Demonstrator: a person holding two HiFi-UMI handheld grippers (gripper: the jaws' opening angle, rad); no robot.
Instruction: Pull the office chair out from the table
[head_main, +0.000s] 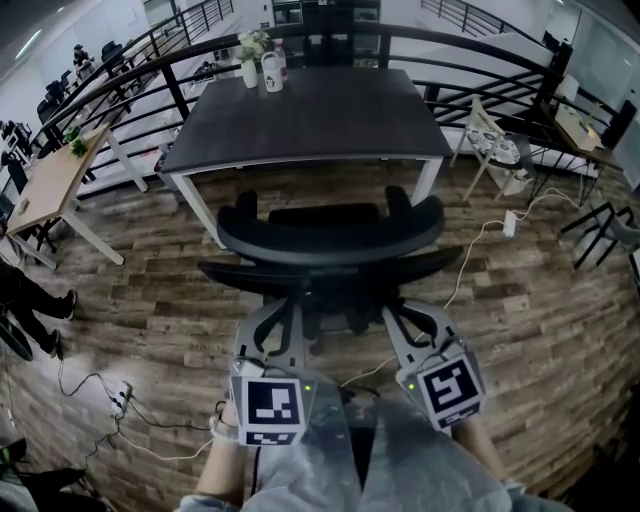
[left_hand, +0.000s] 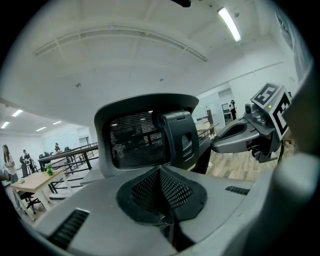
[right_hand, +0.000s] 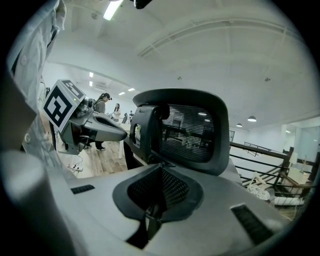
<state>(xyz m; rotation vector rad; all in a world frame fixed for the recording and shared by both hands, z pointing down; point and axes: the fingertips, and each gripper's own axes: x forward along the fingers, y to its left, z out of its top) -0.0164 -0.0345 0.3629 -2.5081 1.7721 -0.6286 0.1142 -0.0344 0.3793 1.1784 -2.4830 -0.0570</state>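
Two grippers low and side by side just behind the office chair (head_main: 330, 238): left gripper (head_main: 278, 318) toward its left half, right gripper (head_main: 408, 318) toward its right half. Jaws of each pressed together, black mesh pads meeting along one seam, nothing visible between them in either gripper view.

Chair back-on to the person, between person and table (head_main: 310, 120). Curved backrest (left_hand: 142, 137) broadside to both grippers, long axis running left to right, square across the line from person to table. Rises straight ahead of and above both sets of jaws, very near them; contact not clear from any view. Armrests (head_main: 400, 205) pointing away, tips close to the table's near edge; hard to tell whether the seat front reaches under the top.

Neither hand clearly nearer: about level with each other, evenly spaced about the chair's middle, each gripper in sight of the other's camera.

Fits two readings alike: a chair parked close and due to come back toward the person, or one already drawn clear of the table edge. Either way, any pull lies along that same line, away from the table and toward the person, square to the backrest.
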